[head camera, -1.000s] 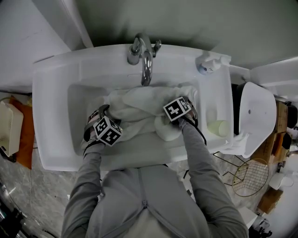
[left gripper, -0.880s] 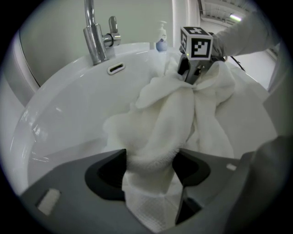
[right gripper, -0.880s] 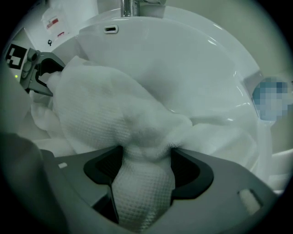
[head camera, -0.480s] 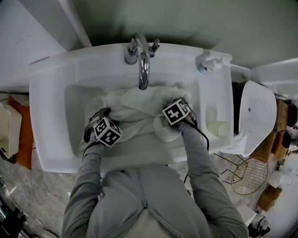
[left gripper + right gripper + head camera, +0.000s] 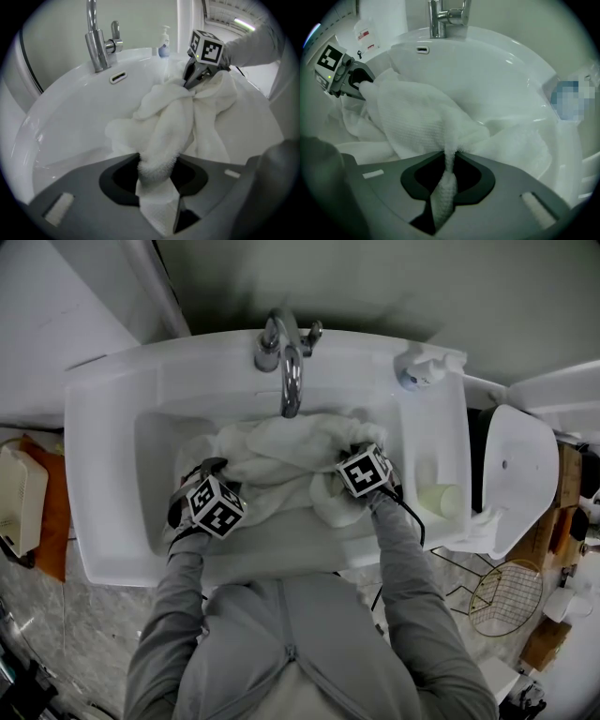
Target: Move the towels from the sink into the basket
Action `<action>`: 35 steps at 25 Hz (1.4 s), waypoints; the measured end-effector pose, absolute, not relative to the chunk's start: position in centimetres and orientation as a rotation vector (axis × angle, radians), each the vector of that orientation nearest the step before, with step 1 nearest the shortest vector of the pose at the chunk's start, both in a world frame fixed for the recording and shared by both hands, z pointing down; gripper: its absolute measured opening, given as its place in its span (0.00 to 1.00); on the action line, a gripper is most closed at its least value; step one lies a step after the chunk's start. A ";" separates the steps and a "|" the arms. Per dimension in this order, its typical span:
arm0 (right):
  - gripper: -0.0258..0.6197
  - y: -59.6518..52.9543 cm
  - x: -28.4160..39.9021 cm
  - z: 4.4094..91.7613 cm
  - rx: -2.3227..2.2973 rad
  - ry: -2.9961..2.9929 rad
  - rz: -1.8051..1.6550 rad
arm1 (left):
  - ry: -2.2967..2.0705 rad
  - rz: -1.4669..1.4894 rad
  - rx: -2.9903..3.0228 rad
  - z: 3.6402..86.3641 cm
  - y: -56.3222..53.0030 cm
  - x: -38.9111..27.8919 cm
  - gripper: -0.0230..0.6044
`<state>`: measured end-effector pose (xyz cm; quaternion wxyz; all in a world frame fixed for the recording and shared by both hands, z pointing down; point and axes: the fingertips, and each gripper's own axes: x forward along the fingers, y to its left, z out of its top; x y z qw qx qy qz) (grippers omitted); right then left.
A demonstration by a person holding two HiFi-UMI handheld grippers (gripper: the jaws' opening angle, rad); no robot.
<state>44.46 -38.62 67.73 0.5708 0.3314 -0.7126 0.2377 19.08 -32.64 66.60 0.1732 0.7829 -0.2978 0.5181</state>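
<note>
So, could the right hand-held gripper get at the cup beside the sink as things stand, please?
Probably not yet: the right hand-held gripper has just been closing its jaws on a towel fold. The cup stands on the ledge beside it, unblocked.

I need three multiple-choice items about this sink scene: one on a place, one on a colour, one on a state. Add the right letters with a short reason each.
1. Where do the towels lie? A) in the sink B) on the floor C) on a shelf
2. What colour are the towels? A) blue B) white C) orange
3. The right hand-held gripper is: A) open and empty B) shut on a sponge C) shut on the towels
Answers: 1 A, they are heaped inside the sink; 2 B, all the cloth is white; 3 C, its jaws pinch a fold of cloth.
</note>
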 end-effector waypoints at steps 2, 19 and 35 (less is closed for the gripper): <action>0.13 -39.1 44.7 66.4 0.823 -1.704 0.537 | -0.871 1.455 2.237 65.5 -32.8 19.1 0.39; 0.12 -39.5 44.3 50.8 1.123 -2.063 0.314 | -1.253 1.177 2.357 53.8 -34.9 19.6 0.28; 0.12 -38.4 41.0 40.3 1.065 -2.395 0.060 | -1.827 0.925 2.223 41.9 -31.2 14.2 0.26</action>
